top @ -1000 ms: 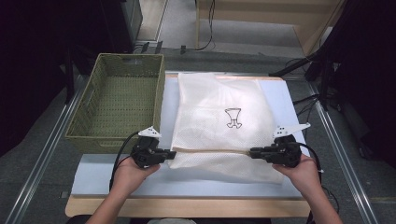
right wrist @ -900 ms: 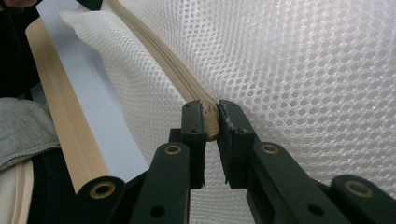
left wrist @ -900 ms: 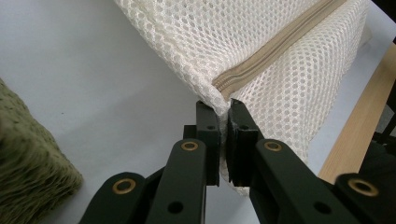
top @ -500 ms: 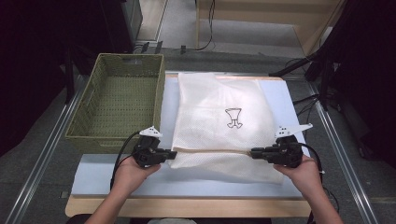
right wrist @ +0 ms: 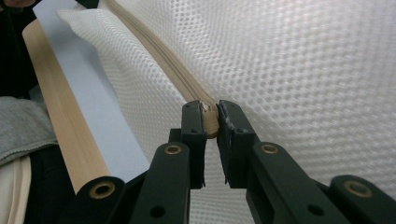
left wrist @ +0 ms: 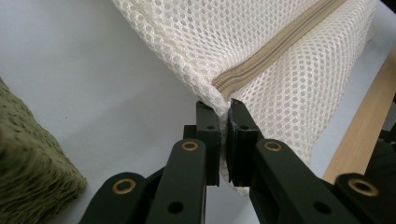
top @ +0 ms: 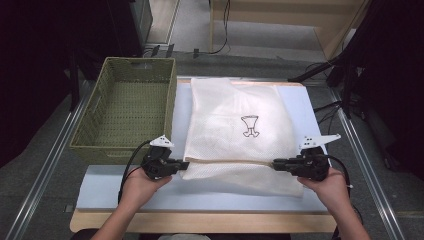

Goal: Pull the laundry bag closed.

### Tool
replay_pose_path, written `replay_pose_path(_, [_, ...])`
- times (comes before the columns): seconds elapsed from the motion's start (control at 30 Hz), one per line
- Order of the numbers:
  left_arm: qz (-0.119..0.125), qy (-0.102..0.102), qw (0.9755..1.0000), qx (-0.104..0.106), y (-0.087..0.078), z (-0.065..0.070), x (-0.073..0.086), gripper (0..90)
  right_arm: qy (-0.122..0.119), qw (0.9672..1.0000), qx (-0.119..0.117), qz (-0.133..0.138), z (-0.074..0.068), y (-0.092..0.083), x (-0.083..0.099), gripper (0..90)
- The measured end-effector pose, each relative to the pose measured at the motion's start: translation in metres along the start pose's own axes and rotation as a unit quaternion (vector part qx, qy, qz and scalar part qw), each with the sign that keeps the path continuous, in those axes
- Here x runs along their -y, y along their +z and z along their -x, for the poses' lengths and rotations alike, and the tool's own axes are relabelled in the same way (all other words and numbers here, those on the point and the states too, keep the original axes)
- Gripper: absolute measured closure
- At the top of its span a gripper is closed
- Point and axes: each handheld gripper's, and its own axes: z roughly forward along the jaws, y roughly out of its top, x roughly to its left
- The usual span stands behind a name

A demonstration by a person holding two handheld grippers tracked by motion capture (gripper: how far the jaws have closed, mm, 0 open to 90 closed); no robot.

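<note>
While the white mesh bag lay flat across the middle of the tabletop, toward its near edge, the left hand-held gripper pinched one end of its beige zipper seam and the right hand-held gripper clamped the other end.

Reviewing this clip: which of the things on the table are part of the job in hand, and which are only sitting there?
In the job:
- white mesh bag, with its beige zip band
- left gripper, shut on the bag's left end at the zip
- right gripper, shut on the zip's right end

Only lying about:
- green woven basket, left of the bag, untouched
- pale blue mat under the bag
</note>
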Motion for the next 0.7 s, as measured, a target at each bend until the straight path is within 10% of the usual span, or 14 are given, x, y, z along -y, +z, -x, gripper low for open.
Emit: replay_pose_path(0.7, [0.002,0.004,1.0,-0.003,-0.001,0.001,-0.002,86.4,0.009,0.9998,0.014,0.012,0.009,-0.017,0.009,82.7])
